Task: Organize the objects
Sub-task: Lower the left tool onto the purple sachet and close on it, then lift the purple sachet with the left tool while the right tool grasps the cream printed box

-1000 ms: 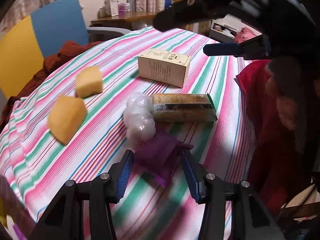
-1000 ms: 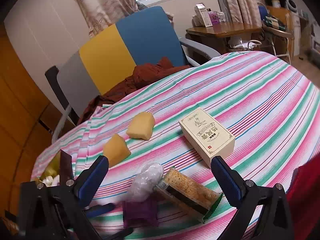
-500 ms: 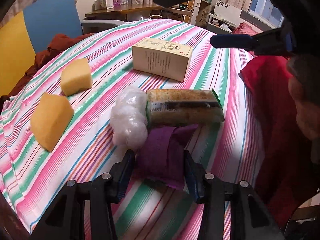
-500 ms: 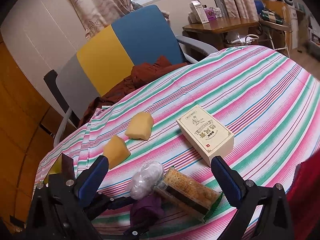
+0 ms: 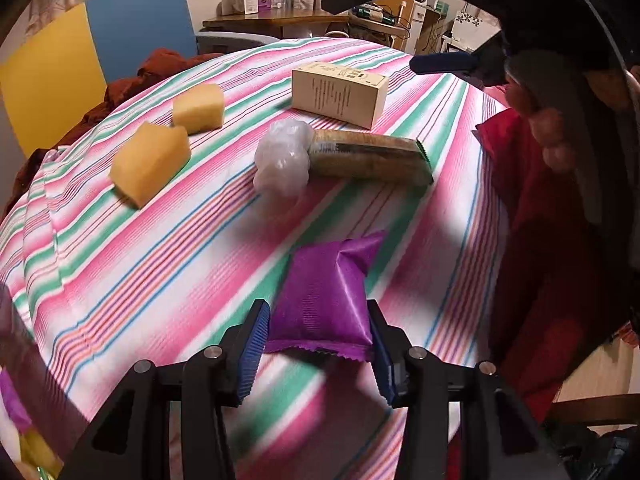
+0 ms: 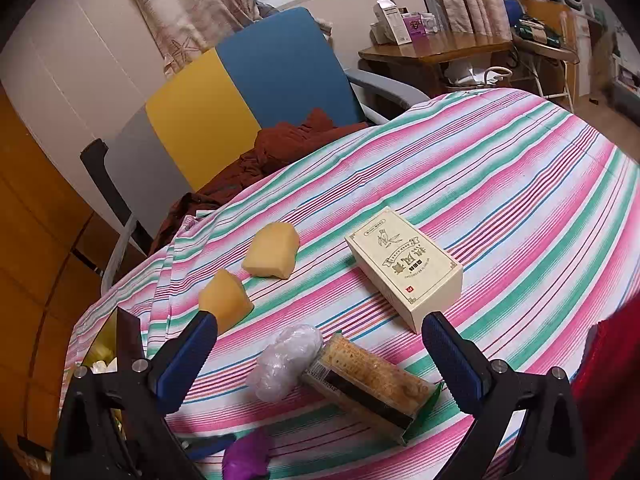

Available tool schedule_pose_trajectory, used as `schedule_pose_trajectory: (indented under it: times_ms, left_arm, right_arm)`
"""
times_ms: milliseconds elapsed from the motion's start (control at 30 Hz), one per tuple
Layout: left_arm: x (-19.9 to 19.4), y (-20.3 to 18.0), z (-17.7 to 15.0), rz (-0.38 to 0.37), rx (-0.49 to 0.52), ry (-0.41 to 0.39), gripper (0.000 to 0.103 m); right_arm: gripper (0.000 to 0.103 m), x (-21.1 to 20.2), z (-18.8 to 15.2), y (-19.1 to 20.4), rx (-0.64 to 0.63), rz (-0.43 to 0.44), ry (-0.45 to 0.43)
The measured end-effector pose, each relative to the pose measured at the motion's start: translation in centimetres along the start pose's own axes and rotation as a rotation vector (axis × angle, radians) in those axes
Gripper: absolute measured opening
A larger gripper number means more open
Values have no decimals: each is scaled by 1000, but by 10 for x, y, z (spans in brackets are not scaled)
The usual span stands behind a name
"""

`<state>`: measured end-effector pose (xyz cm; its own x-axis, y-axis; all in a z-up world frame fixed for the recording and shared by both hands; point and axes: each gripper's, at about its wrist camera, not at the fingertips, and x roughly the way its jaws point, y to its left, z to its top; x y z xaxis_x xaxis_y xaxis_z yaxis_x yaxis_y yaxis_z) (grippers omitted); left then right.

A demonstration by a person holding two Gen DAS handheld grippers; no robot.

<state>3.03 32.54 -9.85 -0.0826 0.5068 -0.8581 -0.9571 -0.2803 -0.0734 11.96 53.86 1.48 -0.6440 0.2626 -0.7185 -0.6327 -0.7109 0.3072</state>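
Our left gripper (image 5: 318, 344) pinches the purple packet (image 5: 324, 296) above the striped tablecloth (image 5: 120, 264).
Our right gripper (image 6: 320, 354) hangs wide open, empty, over the cracker pack (image 6: 370, 384); the cream box (image 6: 404, 266) carries print we cannot read.

Two yellow sponges (image 5: 150, 162) (image 5: 199, 109); one box (image 5: 339, 93); one cracker pack (image 5: 370, 157); one plastic wad (image 5: 283, 159); one purple packet (image 5: 324, 300).

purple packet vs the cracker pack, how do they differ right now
The purple packet is opaque, short and pillow-shaped; the cracker pack is clear, long and shows its crackers. The purple packet sits clamped in the left gripper; the cracker pack lies on the striped tablecloth against a white plastic wad. Both are sealed snacks.
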Motion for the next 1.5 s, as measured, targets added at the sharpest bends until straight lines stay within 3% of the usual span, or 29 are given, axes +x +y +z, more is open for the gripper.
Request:
schedule_pose_trajectory:
  times_ms: [333, 633, 733, 767, 1500]
  left_arm:
    - [-11, -4, 5, -102, 43, -15, 51]
    - [-2, -4, 17, -108, 84, 7, 52]
    - [8, -1, 21, -108, 50, 22, 50]
    - [11, 1, 20, -108, 33, 33, 43]
    - [-17, 15, -37, -14, -173, -89, 43]
  right_arm:
    - [103, 0, -1, -2, 17, 14, 6]
    - [103, 1, -1, -2, 16, 19, 10]
    - [103, 1, -1, -2, 16, 19, 11]
    - [103, 1, -1, -2, 15, 18, 12]
    - [103, 16, -5, 5, -43, -66, 82]
